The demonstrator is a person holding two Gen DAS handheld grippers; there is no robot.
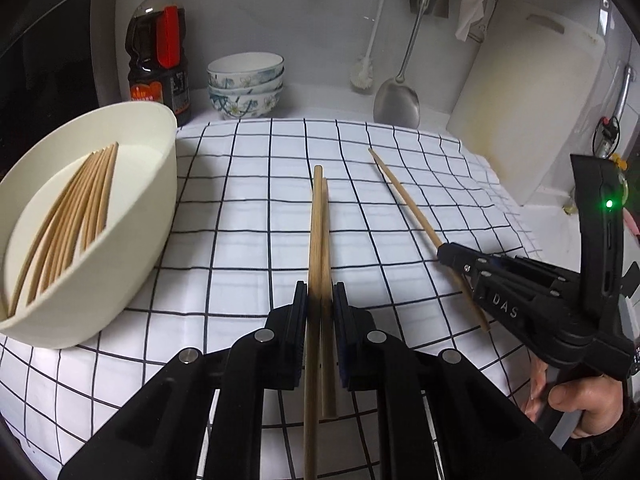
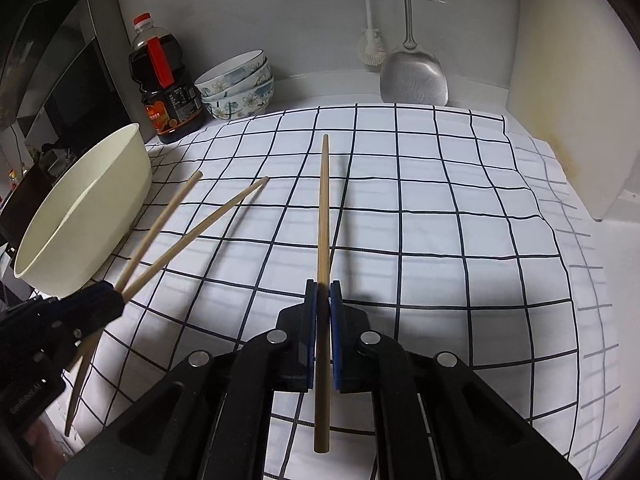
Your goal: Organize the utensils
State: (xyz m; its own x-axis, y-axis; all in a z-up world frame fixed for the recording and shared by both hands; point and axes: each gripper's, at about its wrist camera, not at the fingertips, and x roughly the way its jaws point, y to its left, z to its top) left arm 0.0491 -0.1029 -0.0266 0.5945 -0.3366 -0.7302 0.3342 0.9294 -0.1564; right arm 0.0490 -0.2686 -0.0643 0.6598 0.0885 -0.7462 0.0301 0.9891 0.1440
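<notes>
1. Where the left wrist view looks down its own fingers, the left gripper (image 1: 320,292) is clamped on a pair of chopsticks (image 1: 320,240), the two sticks lying side by side between the blue pads and pointing out over the checked cloth (image 1: 248,208).
2. In that view the cream bowl (image 1: 132,216) sits at the left on the cloth, with a bundle of chopsticks (image 1: 76,216) leaning inside it. At the right the right gripper (image 1: 448,254) is closed on a single chopstick (image 1: 404,196), with a hand (image 1: 576,400) on its handle.
3. Behind the cloth stand a dark sauce bottle (image 1: 160,56), stacked patterned bowls (image 1: 246,84), a hanging metal spatula (image 1: 398,100) and a white cutting board (image 1: 532,108).
4. In the right wrist view, the right gripper (image 2: 323,292) pinches the single chopstick (image 2: 323,216) between its pads, the tip held above the cloth (image 2: 440,216).
5. At lower left there, the left gripper (image 2: 114,298) grips the pair (image 2: 180,220), whose ends splay apart just beside the cream bowl (image 2: 84,216).
</notes>
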